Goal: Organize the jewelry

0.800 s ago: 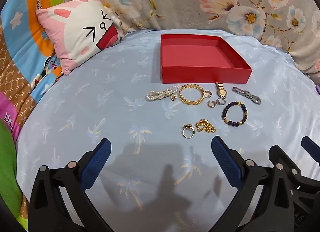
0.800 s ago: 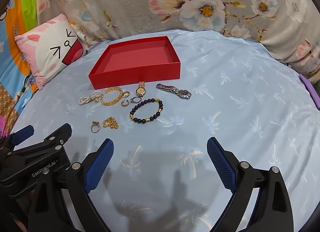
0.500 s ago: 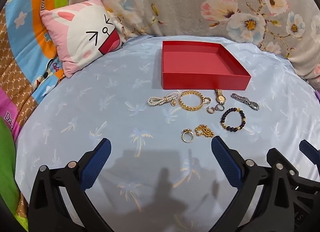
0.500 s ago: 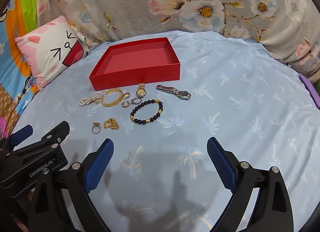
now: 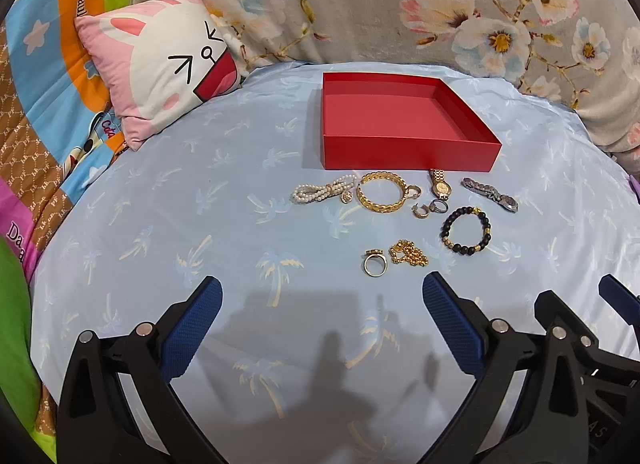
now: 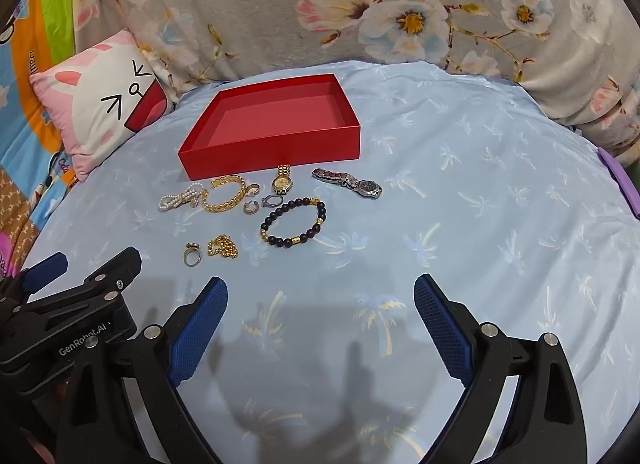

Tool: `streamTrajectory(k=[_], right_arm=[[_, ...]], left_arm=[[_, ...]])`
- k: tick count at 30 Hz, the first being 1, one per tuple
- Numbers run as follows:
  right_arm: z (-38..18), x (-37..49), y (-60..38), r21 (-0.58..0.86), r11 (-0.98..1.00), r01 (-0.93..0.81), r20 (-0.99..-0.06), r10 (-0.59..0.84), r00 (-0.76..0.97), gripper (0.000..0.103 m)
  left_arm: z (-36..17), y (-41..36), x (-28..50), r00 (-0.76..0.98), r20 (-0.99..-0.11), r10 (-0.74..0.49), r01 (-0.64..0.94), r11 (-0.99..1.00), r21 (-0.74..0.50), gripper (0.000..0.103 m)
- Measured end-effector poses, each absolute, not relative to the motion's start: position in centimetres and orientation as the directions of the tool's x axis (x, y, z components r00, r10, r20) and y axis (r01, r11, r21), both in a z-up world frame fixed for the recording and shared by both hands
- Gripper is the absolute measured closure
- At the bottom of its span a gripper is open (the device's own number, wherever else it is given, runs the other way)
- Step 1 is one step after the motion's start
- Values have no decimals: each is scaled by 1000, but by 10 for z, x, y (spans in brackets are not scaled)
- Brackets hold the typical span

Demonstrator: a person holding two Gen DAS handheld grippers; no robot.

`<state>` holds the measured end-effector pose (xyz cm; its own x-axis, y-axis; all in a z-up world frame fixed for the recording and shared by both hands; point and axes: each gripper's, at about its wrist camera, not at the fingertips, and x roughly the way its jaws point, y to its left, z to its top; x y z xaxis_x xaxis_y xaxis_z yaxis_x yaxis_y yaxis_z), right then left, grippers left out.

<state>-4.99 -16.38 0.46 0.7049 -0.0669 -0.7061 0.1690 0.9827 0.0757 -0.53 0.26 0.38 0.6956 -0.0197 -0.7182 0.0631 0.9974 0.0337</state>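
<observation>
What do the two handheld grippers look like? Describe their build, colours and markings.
Both the left gripper and the right gripper have black angular plastic frames with silver round rivets and textured blue pads. White "GenRobot.AI" lettering marks the left gripper's body.

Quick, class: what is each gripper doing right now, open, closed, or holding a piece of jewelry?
Left gripper: open, holding nothing.
Right gripper: open, holding nothing.

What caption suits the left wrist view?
Open left gripper above blue sheet; jewelry lies before empty red box.
</observation>
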Motion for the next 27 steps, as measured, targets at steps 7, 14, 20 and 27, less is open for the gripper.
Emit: streamTrajectory(k=[7,14,20,27], right_arm=[[5,-50,-163,74,983,169,-707,-68,704,11],[5,-50,-163,74,983,169,-707,-68,704,11],[5,-49,-163,75,983,169,-707,-68,704,11],[5,-49,-164,75,983,169,-708,-67,703,11]], left_arm=[[2,2,-5,691,-722,-18,65,997,38,5],[1,1,-6,690,-723,-16,64,997,39,5],[2,2,-5,691,-723,-17,64,997,39,5],[1,3,-4,685,-728,-20,66,997,35,5]])
